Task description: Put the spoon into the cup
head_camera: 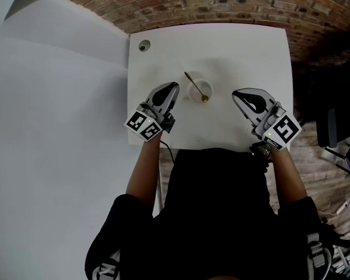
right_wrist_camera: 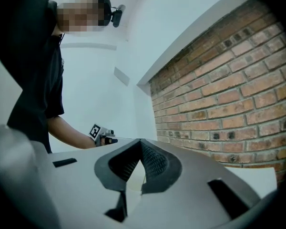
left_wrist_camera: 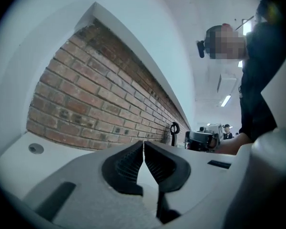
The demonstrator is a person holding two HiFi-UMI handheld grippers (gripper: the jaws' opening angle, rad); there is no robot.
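Note:
On the white table [head_camera: 245, 51], a small white cup [head_camera: 198, 90] stands between my two grippers. A thin gold spoon [head_camera: 195, 86] lies slanted across it, one end pointing to the back left and the other at the cup's near right rim. My left gripper [head_camera: 174, 86] rests just left of the cup, jaws closed with nothing between them [left_wrist_camera: 143, 144]. My right gripper [head_camera: 235, 94] rests a little to the cup's right, also closed and empty [right_wrist_camera: 140, 142]. Neither gripper view shows the cup or spoon clearly.
A round cable hole [head_camera: 143, 46] sits in the table's far left corner. A brick wall [head_camera: 221, 2] runs behind the table and a white wall [head_camera: 52, 98] along its left. Dark furniture [head_camera: 335, 115] stands at the right on a wooden floor.

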